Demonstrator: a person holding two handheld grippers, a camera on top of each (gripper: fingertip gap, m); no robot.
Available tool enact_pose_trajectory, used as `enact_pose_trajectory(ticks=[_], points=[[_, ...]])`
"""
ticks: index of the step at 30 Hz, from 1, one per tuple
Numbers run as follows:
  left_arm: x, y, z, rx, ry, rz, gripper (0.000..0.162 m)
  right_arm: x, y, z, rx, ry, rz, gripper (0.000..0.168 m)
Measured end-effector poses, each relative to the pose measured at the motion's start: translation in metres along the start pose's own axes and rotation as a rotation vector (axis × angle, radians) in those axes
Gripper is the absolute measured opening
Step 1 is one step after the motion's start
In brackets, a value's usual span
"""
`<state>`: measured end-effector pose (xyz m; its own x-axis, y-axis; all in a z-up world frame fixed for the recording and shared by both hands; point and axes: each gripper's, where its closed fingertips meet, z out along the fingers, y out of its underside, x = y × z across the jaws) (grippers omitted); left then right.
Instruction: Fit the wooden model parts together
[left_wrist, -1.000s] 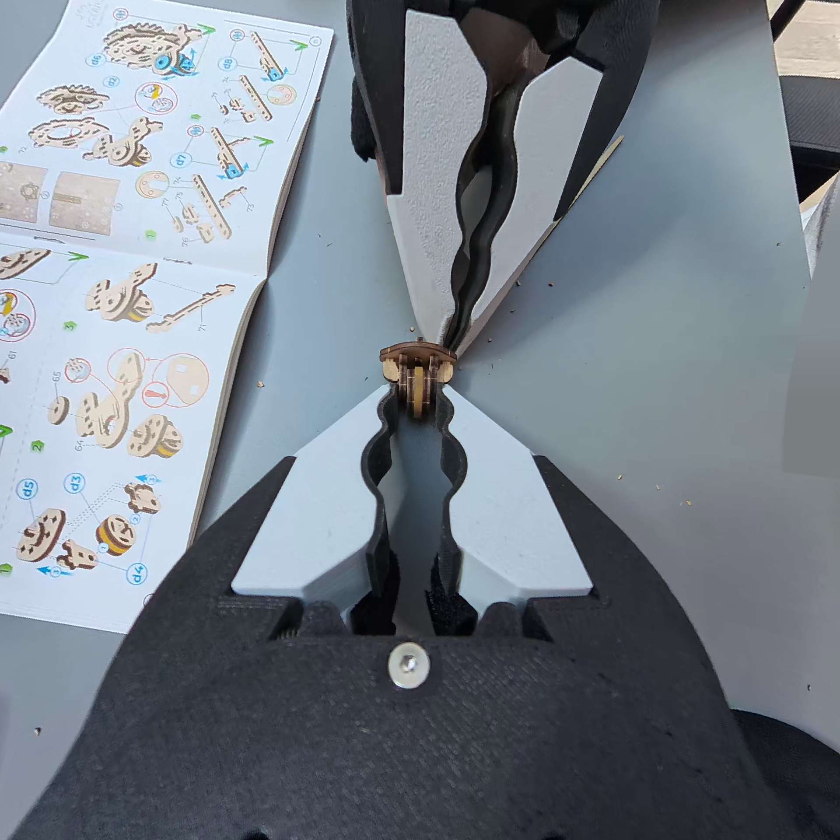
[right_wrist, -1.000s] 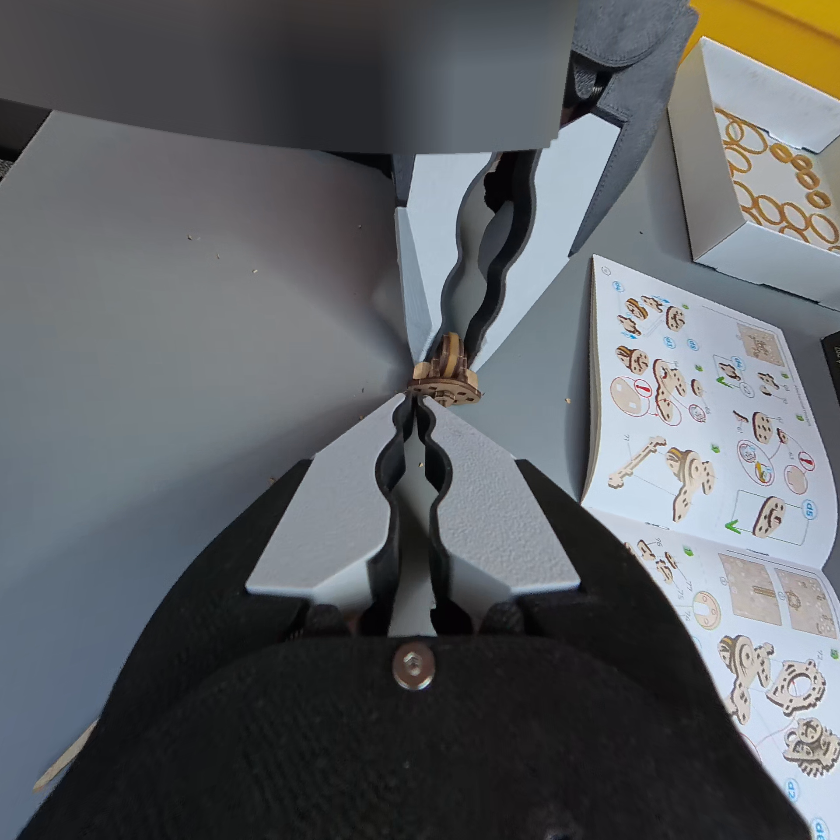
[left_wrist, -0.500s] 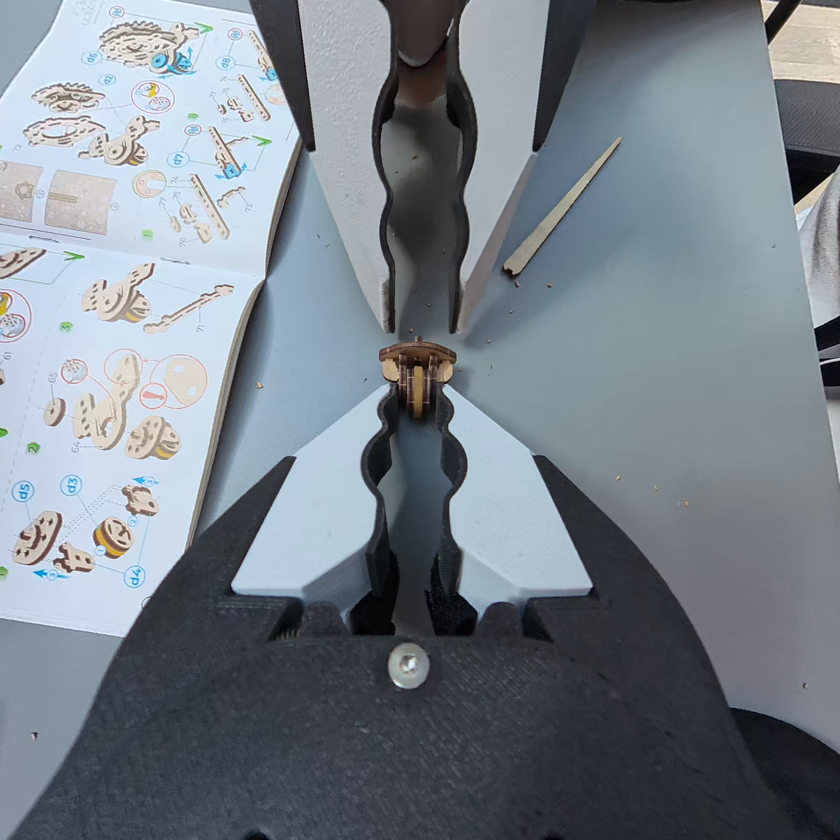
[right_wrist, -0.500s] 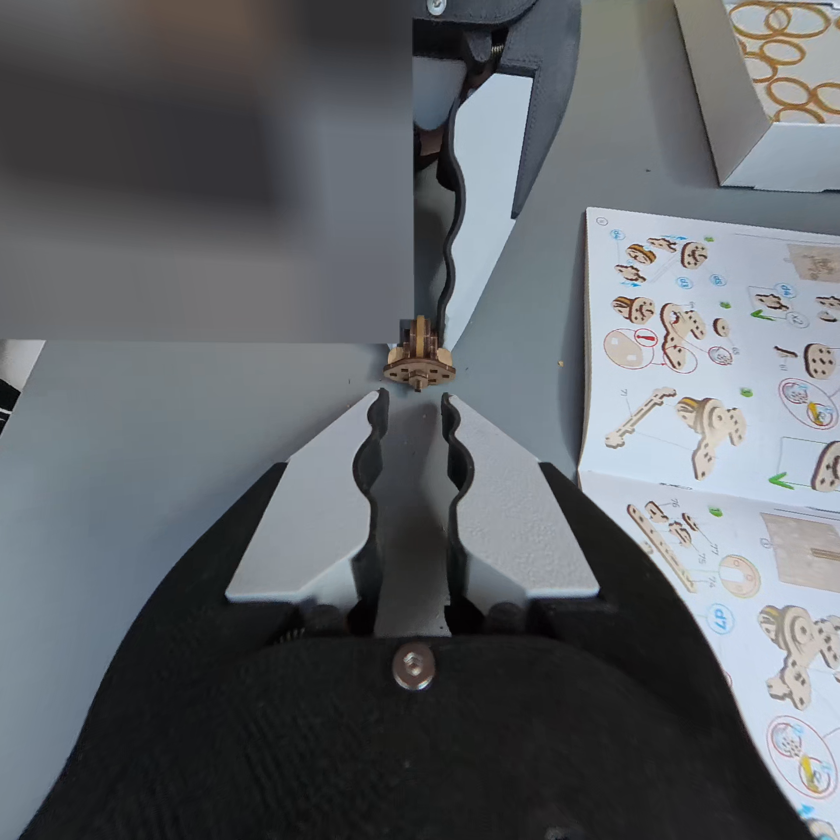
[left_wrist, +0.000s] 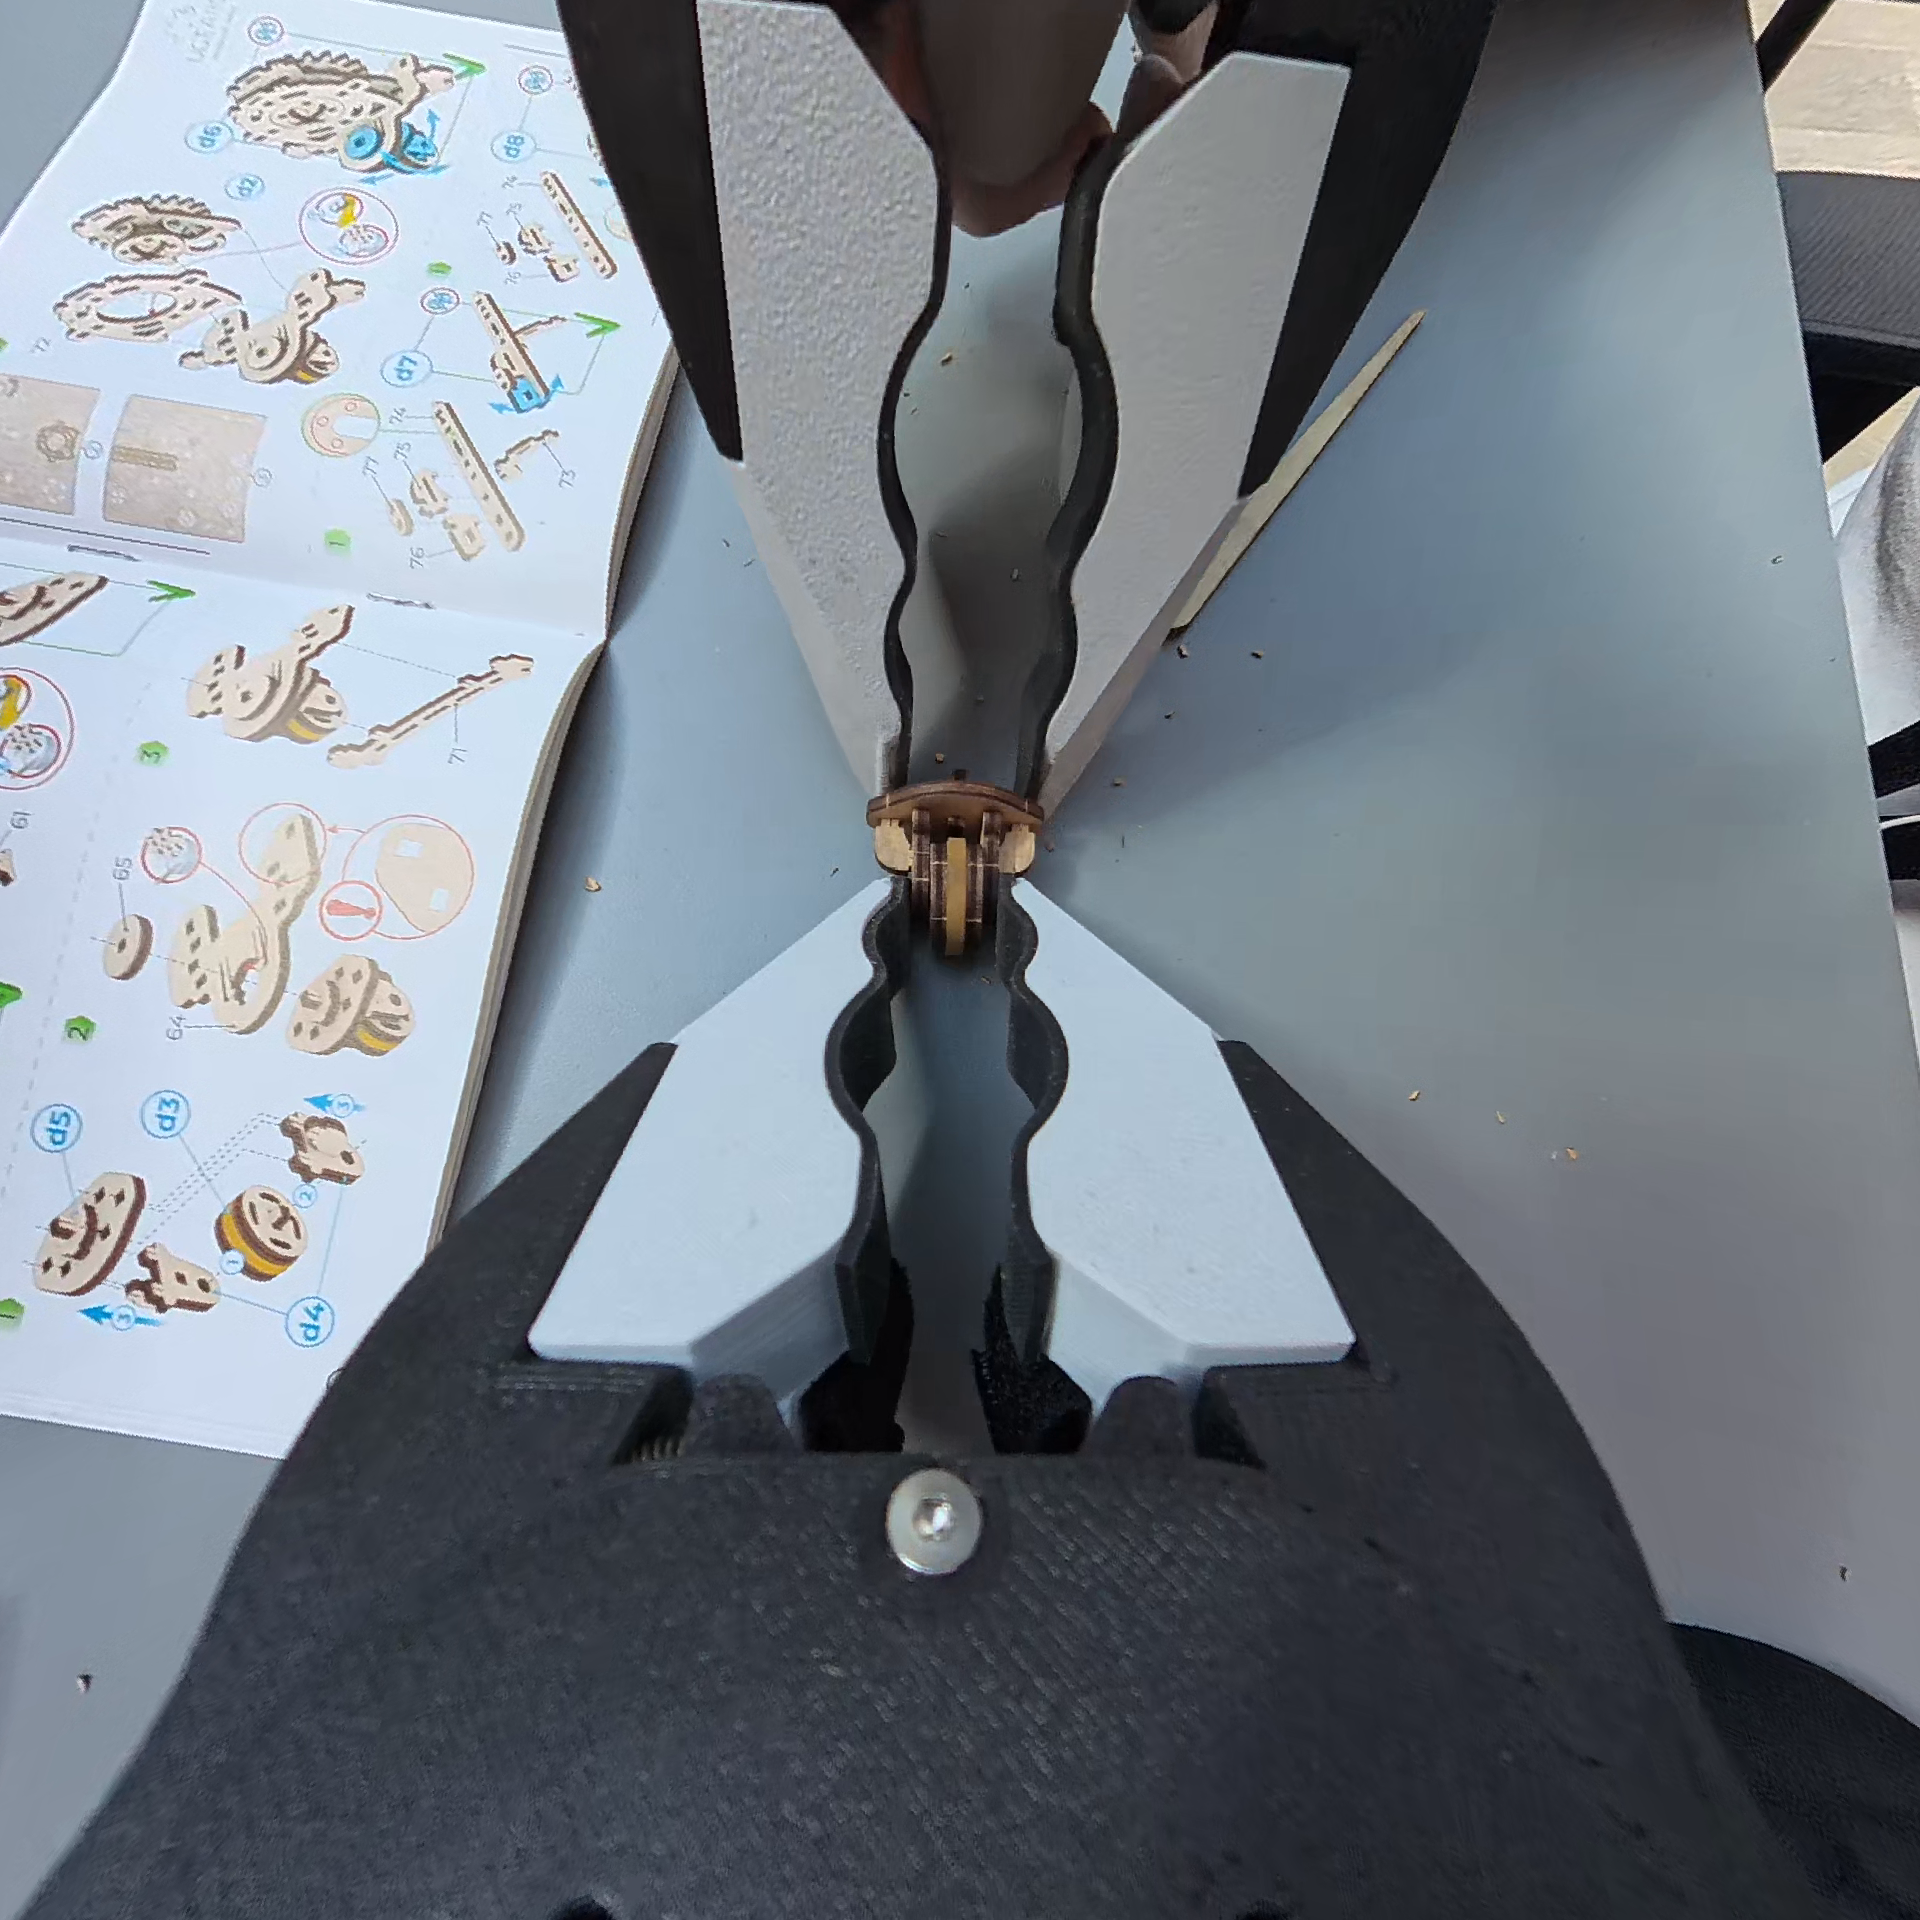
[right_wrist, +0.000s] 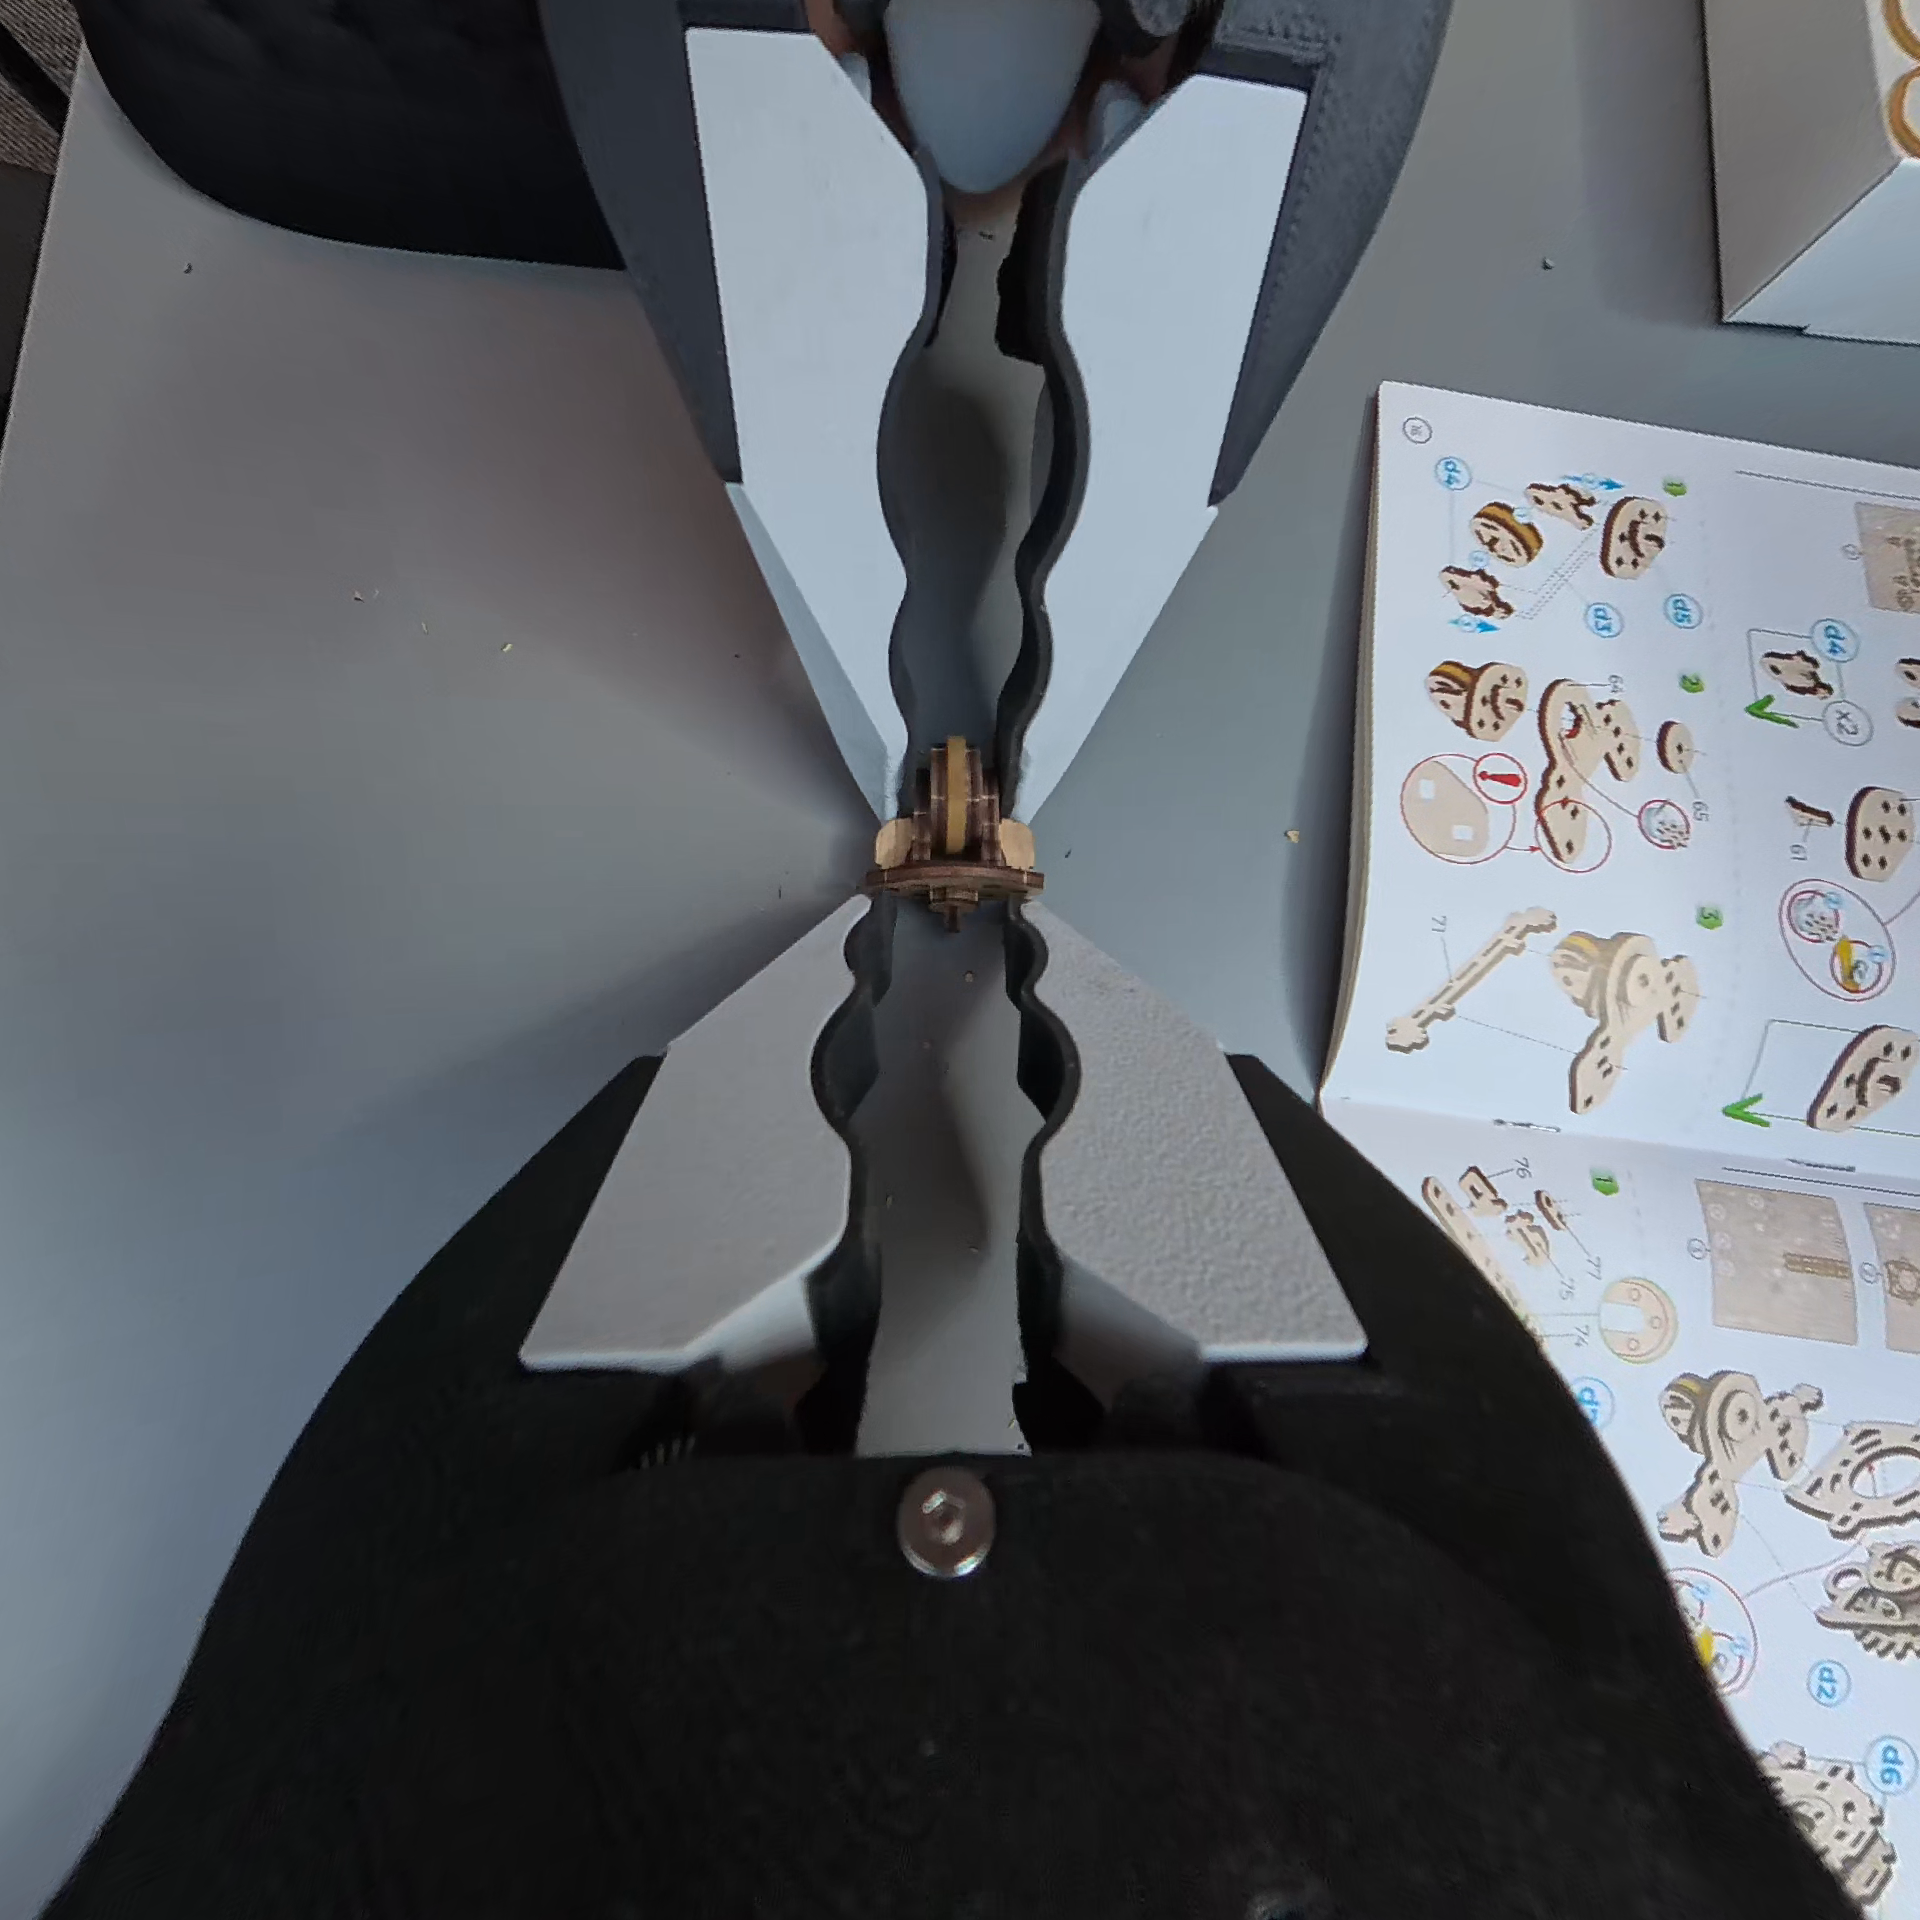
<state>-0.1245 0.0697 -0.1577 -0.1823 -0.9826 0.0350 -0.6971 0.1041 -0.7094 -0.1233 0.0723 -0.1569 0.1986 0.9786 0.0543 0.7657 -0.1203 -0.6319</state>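
Note:
A small wooden assembly (left_wrist: 951, 831), a flat round plate with a yellow-edged wheel between two side pieces, is held above the grey table (left_wrist: 1455, 935). My left gripper (left_wrist: 951, 894) is shut on its wheel end. My right gripper (left_wrist: 961, 769) faces it from the far side with the jaws part open. In the right wrist view the right gripper (right_wrist: 951, 914) has its fingertips (right_wrist: 883, 914) against the plate of the assembly (right_wrist: 951, 842), one on each side of a short centre peg. The left gripper (right_wrist: 954, 774) grips from the top.
An open instruction booklet (left_wrist: 260, 727) lies left of the grippers; it also shows in the right wrist view (right_wrist: 1662, 935). A thin wooden sliver (left_wrist: 1309, 436) lies behind the right gripper. A white box (right_wrist: 1818, 208) stands at the far right. Wood crumbs dot the table. Less than 4 cm separates the two grippers' tips.
My right gripper was pinched shut at the assembly, then opened and drew back. Now it is up against the plate again with jaws part open. The left gripper kept its hold.

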Motion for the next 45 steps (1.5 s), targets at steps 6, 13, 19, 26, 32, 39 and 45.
enact_pose_trajectory(ticks=[6, 13, 19, 26, 32, 39, 45], points=[[0.0, -0.0004, 0.0001, 0.0, 0.001, -0.002, 0.014, -0.0006, -0.0021, 0.0003, 0.008, 0.005, -0.02, 0.017], [-0.0005, -0.0006, 0.0004, -0.005, -0.008, 0.005, 0.013, -0.0009, -0.0046, 0.0008, 0.022, 0.012, -0.016, 0.014], [-0.0009, -0.0006, 0.0003, 0.0, -0.003, -0.006, 0.013, -0.0009, -0.0061, 0.0014, 0.009, 0.019, -0.022, 0.014], [-0.0009, -0.0008, 0.0002, -0.003, -0.004, -0.004, 0.013, -0.0006, -0.0072, 0.0019, 0.0, 0.022, -0.006, 0.012], [-0.0008, -0.0008, 0.0001, -0.009, -0.005, -0.001, 0.013, -0.0005, -0.0074, 0.0022, -0.016, 0.02, 0.0, 0.011], [-0.001, -0.0008, 0.0, -0.01, -0.014, -0.002, 0.012, 0.0, -0.0077, 0.0025, -0.025, 0.021, 0.029, 0.011], [-0.0011, -0.0008, -0.0002, -0.009, -0.027, -0.004, 0.012, -0.0001, -0.008, 0.0026, -0.021, 0.023, 0.062, 0.01]])
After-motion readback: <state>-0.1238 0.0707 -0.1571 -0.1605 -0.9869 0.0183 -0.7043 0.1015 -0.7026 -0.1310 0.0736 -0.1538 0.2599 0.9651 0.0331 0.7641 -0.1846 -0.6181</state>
